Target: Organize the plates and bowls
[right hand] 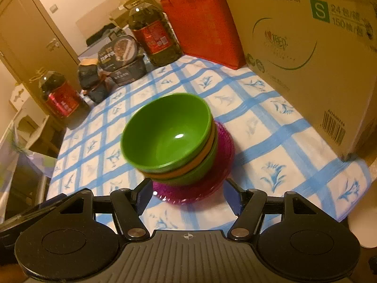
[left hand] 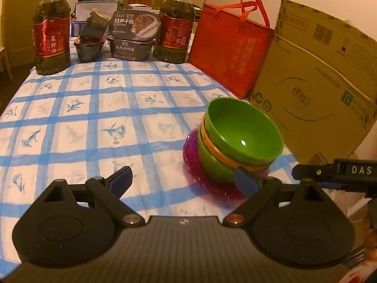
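Bowls (right hand: 165, 139) sit stacked crooked on the pink plate (right hand: 221, 165). We've got both tongs, left (left hand: 186, 179) and right (right hand: 188, 194), apart and empty; a bump could topple them.

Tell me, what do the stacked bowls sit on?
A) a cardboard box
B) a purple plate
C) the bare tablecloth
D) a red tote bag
B: the stack of bowls, green, orange, green, rests on a translucent purple plate, which itself lies on the blue-checked tablecloth.
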Demonstrator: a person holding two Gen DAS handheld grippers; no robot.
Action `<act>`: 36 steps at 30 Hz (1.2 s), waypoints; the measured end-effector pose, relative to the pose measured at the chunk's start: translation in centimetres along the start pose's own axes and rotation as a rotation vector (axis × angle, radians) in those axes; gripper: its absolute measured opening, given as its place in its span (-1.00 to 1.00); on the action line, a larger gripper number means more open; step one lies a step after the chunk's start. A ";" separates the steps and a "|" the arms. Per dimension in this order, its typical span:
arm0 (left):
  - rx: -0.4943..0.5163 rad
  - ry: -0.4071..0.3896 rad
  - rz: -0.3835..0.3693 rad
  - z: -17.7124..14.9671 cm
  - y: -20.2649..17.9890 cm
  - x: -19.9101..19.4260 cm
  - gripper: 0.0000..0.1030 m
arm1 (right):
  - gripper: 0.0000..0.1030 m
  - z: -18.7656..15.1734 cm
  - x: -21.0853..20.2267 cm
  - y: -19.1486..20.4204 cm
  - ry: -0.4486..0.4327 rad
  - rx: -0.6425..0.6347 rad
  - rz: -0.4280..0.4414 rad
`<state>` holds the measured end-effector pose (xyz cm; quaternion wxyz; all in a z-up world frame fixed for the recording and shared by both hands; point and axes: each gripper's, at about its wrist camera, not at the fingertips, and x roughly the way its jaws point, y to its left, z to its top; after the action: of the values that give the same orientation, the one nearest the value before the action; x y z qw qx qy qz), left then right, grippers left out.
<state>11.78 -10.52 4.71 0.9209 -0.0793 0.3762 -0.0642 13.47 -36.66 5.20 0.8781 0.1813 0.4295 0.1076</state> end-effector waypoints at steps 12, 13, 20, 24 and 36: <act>-0.004 0.026 0.007 -4.3 0.0 -2.0 0.80 | 0.28 -4.8 -0.2 0.2 -0.017 -0.027 -0.036; -0.007 0.027 0.014 -4.6 0.0 -2.0 0.80 | 0.28 -5.2 -0.2 0.3 -0.017 -0.040 -0.044; -0.013 0.032 0.068 -6.3 1.0 -2.5 0.80 | 0.28 -7.6 -0.2 1.2 -0.022 -0.150 -0.095; -0.027 0.034 0.083 -7.0 1.7 -2.6 0.80 | 0.28 -8.5 -0.2 1.2 -0.025 -0.170 -0.121; -0.049 0.060 0.087 -7.8 2.0 -2.6 0.80 | 0.28 -9.6 0.0 2.2 -0.021 -0.220 -0.139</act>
<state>4.57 -8.83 0.64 0.9090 -0.0835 0.4080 -0.0170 5.75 -32.49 0.65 0.9025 0.0549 0.4174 0.0909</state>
